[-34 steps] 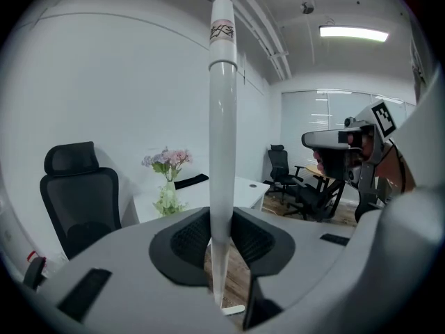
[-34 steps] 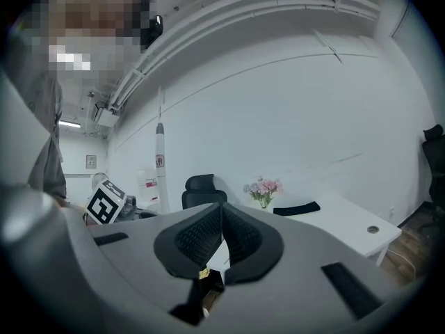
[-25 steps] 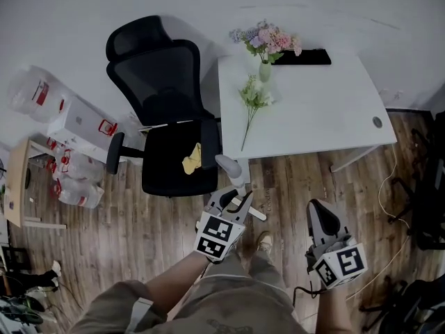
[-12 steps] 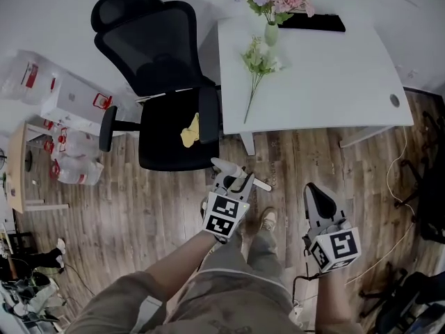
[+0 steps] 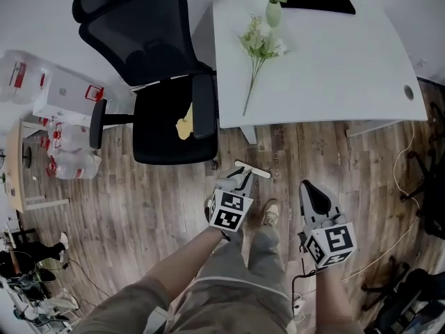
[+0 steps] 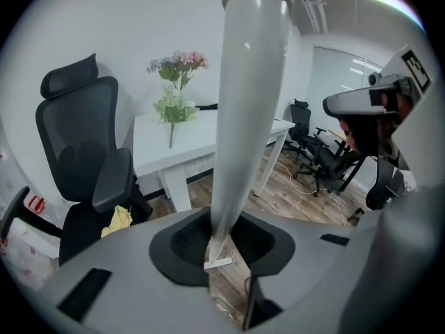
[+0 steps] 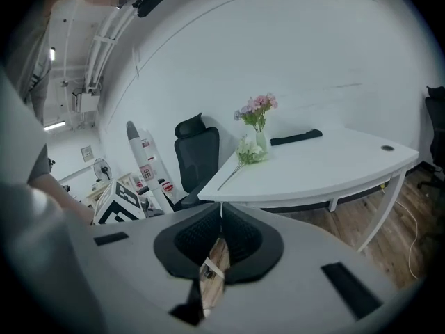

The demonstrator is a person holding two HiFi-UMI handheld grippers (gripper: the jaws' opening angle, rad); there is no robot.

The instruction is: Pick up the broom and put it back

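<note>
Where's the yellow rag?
In the head view, the yellow rag lies on the seat of the black office chair, left of the white table.

A white table (image 5: 327, 68) stands at the far right on the wood-plank floor (image 5: 139, 207). On it are a vase of flowers (image 5: 273, 14) at the far edge, a flat black bar (image 5: 316, 4) just right of the vase, and a loose flower sprig (image 5: 259, 47) lying nearer. On the floor, a black office chair (image 5: 163, 96) stands against the table's left side, boxes and bags (image 5: 62, 99) are piled far left, and a cable (image 5: 403, 179) trails at the right.
</note>
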